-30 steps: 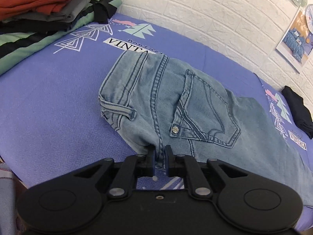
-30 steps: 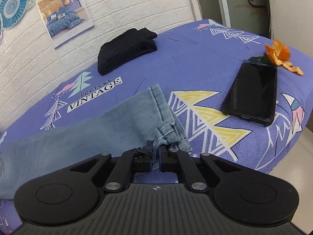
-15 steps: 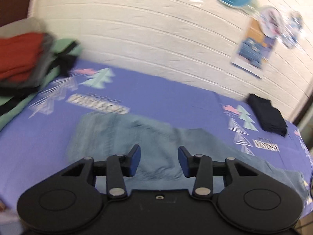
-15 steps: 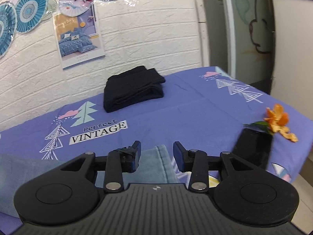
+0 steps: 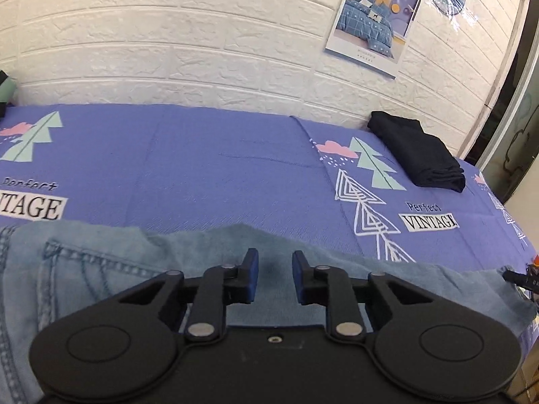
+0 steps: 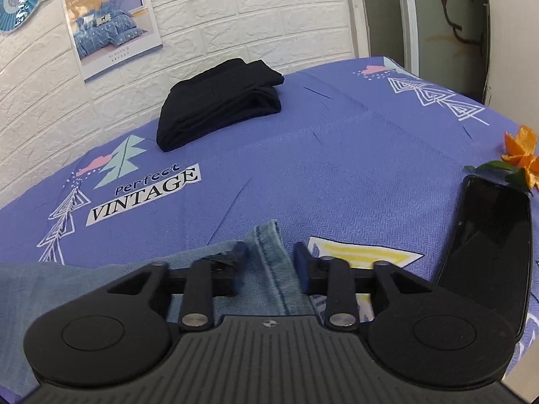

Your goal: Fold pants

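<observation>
Light-blue jeans (image 5: 111, 269) lie flat along the near edge of a purple printed bedsheet (image 5: 209, 168), waist and back pocket toward the left of the left wrist view, leg running right. Left gripper (image 5: 275, 274) hovers over the thigh section; jaws parted and closing, denim seen beneath the gap, pads not pressing on the cloth. In the right wrist view the hem end of the jeans (image 6: 269, 269) lies under the right gripper (image 6: 269, 266); jaws likewise apart and closing, the hem seam running between them, no grasp evident. Whether the fingertips touch the fabric cannot be told in either view. A folded black garment (image 6: 219, 101) sits far back on the bedsheet (image 6: 337, 155) near the white brick wall (image 5: 168, 43). A black phone (image 6: 488, 242) lies face up at the right edge, orange peel (image 6: 522, 155) with a green leaf just beyond it. A bedding poster (image 5: 370, 20) hangs on the wall, paper fans (image 6: 20, 3) beside it.
</observation>
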